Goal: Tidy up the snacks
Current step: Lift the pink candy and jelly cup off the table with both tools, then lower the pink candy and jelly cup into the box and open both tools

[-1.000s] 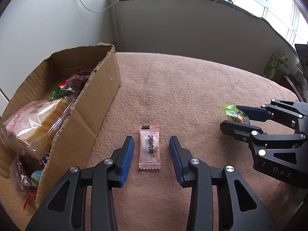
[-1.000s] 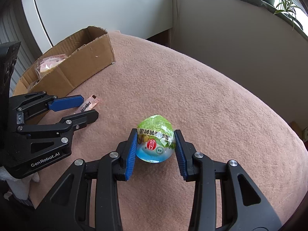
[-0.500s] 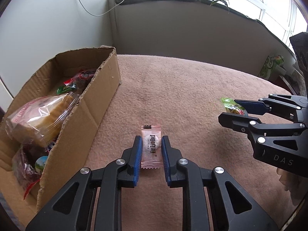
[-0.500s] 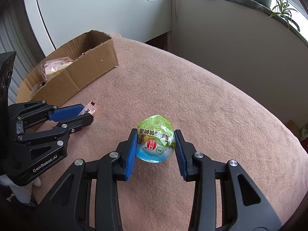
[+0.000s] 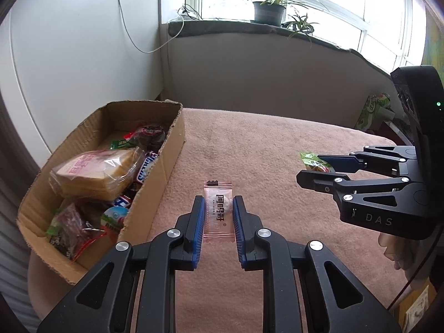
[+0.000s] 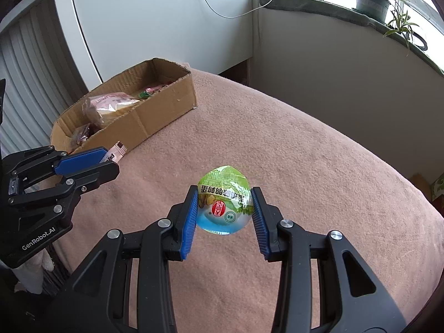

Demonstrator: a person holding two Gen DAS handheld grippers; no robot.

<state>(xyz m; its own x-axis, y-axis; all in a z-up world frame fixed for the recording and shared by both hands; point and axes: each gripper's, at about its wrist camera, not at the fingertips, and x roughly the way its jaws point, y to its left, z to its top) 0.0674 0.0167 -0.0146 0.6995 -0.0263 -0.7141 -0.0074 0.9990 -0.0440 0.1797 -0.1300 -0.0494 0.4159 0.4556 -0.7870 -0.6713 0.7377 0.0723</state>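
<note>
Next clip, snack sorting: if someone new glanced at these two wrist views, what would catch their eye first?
Likely the two held snacks: the right gripper clamps a green-lidded jelly cup above the pink blanket, and the left gripper pinches a small pink candy sachet near the box. Next comes the open cardboard box at the blanket's left edge, already crowded with a wrapped bread pack and other packets.
</note>
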